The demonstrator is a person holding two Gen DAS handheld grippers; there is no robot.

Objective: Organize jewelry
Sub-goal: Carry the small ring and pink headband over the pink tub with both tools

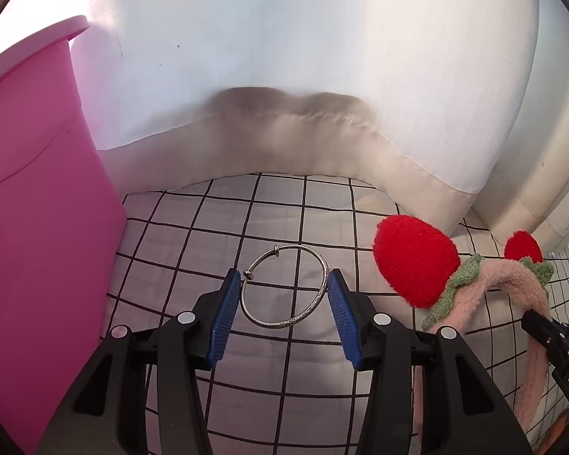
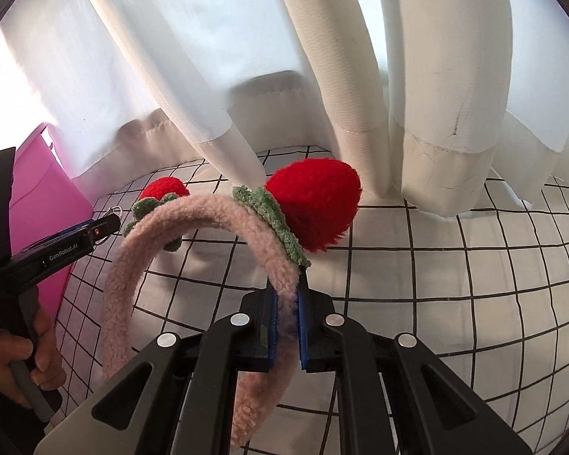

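Though unseen rightward, bangle (image 1: pixel 284 287) claw-pinched (image 1: pixel 284 295).

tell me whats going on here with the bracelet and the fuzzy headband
A person is sorting accessories with a hand-held gripper in each hand. The left hand-held gripper is closed across a silver bangle, its blue pads touching the ring's two sides above the grid-patterned cloth. The right hand-held gripper is clamped on the band of a pink fuzzy headband with red strawberry pompoms. A pink bin stands at the left, white curtains behind.
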